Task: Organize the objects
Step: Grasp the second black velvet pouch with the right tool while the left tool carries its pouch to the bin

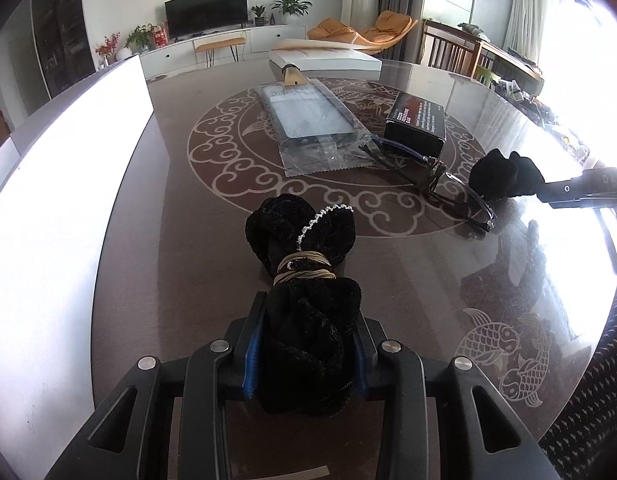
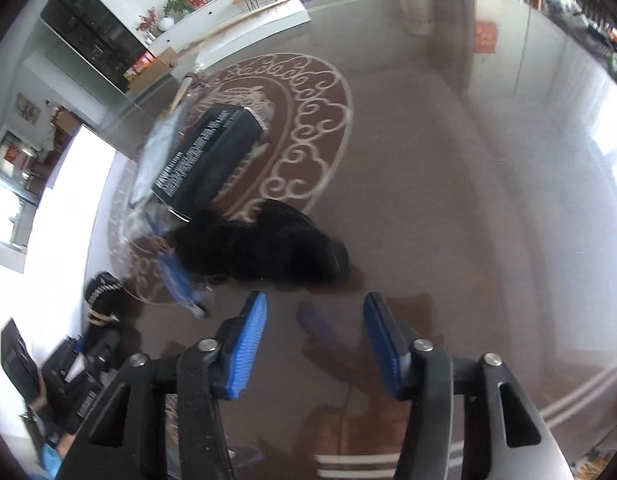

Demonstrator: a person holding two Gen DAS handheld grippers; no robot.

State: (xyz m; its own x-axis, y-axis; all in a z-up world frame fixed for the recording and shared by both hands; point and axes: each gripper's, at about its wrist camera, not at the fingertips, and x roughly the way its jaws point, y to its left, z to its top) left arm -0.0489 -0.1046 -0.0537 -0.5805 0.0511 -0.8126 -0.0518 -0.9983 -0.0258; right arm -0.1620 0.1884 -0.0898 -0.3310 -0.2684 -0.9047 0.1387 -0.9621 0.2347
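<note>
My left gripper point(image 1: 306, 350) is shut on a black fuzzy hair bow point(image 1: 304, 264) tied with a tan band and a pearl trim, held low over the round brown table point(image 1: 188, 240). The bow also shows in the right wrist view point(image 2: 102, 294). My right gripper point(image 2: 314, 340) is open and empty, just short of a black fuzzy piece point(image 2: 264, 244) lying on the table. That piece shows in the left wrist view point(image 1: 504, 174) in front of the right gripper point(image 1: 580, 190). Blue-framed glasses point(image 1: 436, 176) lie beside it.
A black box point(image 1: 416, 122) and a clear plastic-wrapped flat pack point(image 1: 312, 120) lie at the table's middle. A white flat box point(image 1: 324, 58) and a wooden-handled item sit at the far edge. A white panel point(image 1: 68, 200) stands at the left. A woven chair back point(image 1: 588, 400) is at the right.
</note>
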